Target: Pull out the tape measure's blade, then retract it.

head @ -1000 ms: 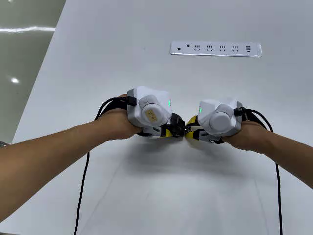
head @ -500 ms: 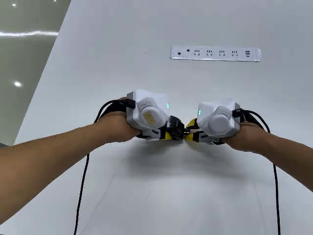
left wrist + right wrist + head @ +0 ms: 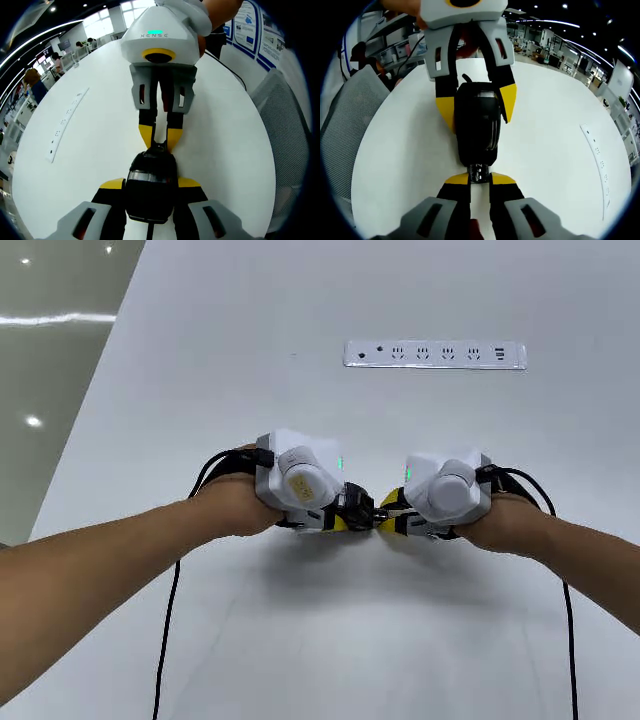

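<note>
A large open-plan office or lab hall. The left gripper [image 3: 362, 510] and right gripper [image 3: 387, 518] meet over a broad white table [image 3: 300, 640]. Beyond them on its top lies a white power strip [image 3: 434, 354]. Off the table's edge on the left gripper's side, glossy grey-green floor [image 3: 50, 340] mirrors ceiling lights. Behind the right gripper stand a grey mesh chair [image 3: 285, 125] and wall posters [image 3: 250, 22]. Behind the left gripper, rows of desks with equipment [image 3: 545, 52] run under ceiling light strips [image 3: 555, 22]. People [image 3: 34, 82] sit far off past the power strip
</note>
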The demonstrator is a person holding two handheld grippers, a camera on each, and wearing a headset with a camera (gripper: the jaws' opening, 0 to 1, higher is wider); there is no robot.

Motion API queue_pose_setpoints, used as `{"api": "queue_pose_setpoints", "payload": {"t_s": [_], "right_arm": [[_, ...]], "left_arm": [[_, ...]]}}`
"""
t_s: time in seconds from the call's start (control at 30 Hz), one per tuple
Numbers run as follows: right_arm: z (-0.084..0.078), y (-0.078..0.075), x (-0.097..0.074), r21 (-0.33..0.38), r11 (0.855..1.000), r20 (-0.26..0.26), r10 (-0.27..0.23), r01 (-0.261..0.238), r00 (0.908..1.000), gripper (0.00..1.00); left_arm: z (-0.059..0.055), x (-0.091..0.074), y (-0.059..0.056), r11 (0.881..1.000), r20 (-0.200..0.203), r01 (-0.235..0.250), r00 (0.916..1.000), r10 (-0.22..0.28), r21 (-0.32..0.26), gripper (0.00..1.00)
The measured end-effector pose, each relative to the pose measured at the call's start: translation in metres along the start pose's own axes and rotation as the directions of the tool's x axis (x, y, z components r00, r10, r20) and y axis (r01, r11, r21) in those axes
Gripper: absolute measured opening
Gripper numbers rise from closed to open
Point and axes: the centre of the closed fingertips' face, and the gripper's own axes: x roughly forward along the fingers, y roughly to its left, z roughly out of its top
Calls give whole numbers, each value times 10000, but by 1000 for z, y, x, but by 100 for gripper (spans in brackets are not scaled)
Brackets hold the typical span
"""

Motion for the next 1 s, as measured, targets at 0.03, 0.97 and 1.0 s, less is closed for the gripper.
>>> {"api": "queue_pose_setpoints", "payload": {"t_s": [0.03, 0.97, 1.0], "right_arm": [[-1, 0, -1, -17, 10000, -20, -8, 8, 10000, 12], [-27, 1, -23, 314, 9994, -312, -155, 165, 9994, 12], [-27, 1, -24, 316, 9994, -321, -158, 169, 9994, 12]], "left_arm": [[0, 0, 0, 10000, -13, 4, 10000, -4, 4, 33], [0, 0, -1, 9999, -93, 16, 10000, -15, 108, 33], [0, 0, -1, 9999, -96, 22, 10000, -21, 103, 33]]}}
